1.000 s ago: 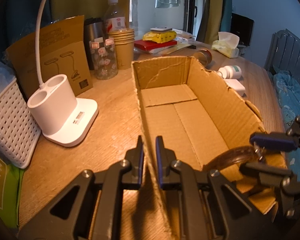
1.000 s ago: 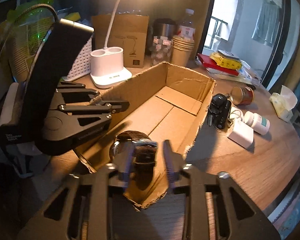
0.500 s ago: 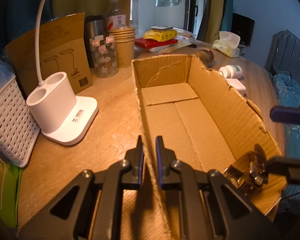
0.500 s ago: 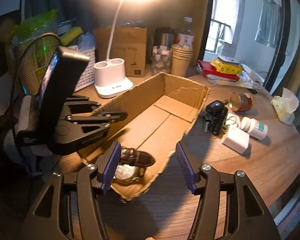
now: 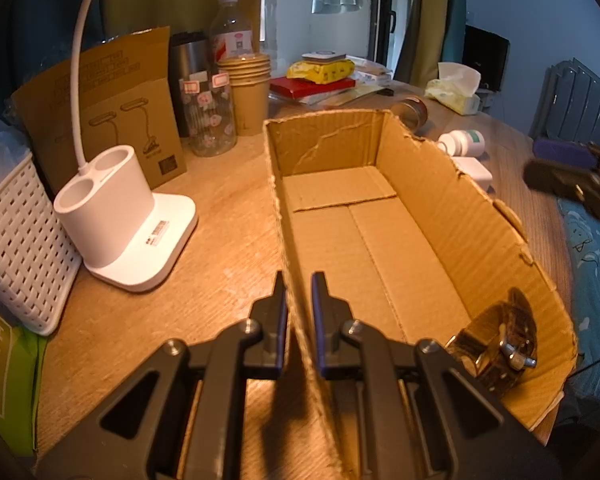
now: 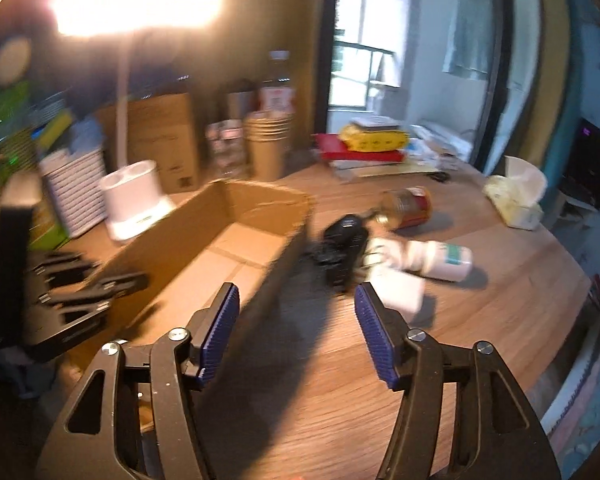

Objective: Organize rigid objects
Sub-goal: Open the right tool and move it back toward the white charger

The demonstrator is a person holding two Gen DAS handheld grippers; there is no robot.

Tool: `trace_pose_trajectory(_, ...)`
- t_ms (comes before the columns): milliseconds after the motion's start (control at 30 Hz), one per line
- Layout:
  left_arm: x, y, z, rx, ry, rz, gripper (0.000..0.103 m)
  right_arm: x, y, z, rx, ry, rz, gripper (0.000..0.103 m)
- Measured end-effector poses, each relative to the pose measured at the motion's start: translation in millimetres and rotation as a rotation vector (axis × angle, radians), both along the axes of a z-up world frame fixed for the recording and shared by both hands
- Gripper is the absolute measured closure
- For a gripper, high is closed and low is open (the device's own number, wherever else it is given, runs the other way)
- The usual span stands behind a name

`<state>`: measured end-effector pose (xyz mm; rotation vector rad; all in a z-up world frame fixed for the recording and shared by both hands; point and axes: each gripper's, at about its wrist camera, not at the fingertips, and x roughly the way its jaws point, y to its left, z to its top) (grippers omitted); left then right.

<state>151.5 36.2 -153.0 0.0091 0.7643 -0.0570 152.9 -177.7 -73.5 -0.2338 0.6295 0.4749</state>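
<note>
My left gripper [image 5: 300, 308] is shut on the left wall of the open cardboard box [image 5: 420, 184], one finger on each side. A brown-strapped wristwatch [image 5: 500, 336] lies in the box's near right corner. My right gripper [image 6: 296, 300] hangs over the table just right of the box [image 6: 236, 216]; its jaws are opening and nothing is between them. Beyond it lie a black object [image 6: 344, 248], a white pill bottle [image 6: 440, 258], a white adapter [image 6: 400, 292] and a can [image 6: 408, 206]. The right wrist view is blurred.
A white lamp base [image 5: 120, 208], a white woven basket [image 5: 16, 240], a cardboard sleeve [image 5: 116, 100], a clear bottle [image 5: 212, 120] and stacked paper cups [image 5: 250, 92] stand left of the box. Books [image 6: 360, 152] and a tissue pack [image 6: 516, 200] lie at the back.
The right gripper let go of the wristwatch, which now lies in the box's near corner. It opened wide and swung right, out of the box. The left gripper kept still.
</note>
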Motion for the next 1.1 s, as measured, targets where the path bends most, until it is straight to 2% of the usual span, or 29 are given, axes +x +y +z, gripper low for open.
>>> trace_pose_trajectory(233, -0.1, -0.2, 0.1, 0.0, 0.0, 0.001, 0.092, 39.9, -32.8, -14.5, 0.058, 0.028, -0.134, 0.035)
trace_pose_trajectory(633, 3.4, 2.0, -1.6, -0.009, 0.015, 0.005, 0.092, 81.1, -42.4, -45.3, 0.032, 0.083, -0.198, 0.035)
trace_pose_trajectory(1100, 4.2, 2.2, -3.1, -0.011, 0.017, 0.004, 0.092, 112.1, -31.2, -69.7, -0.023, 0.145, -0.25, 0.035)
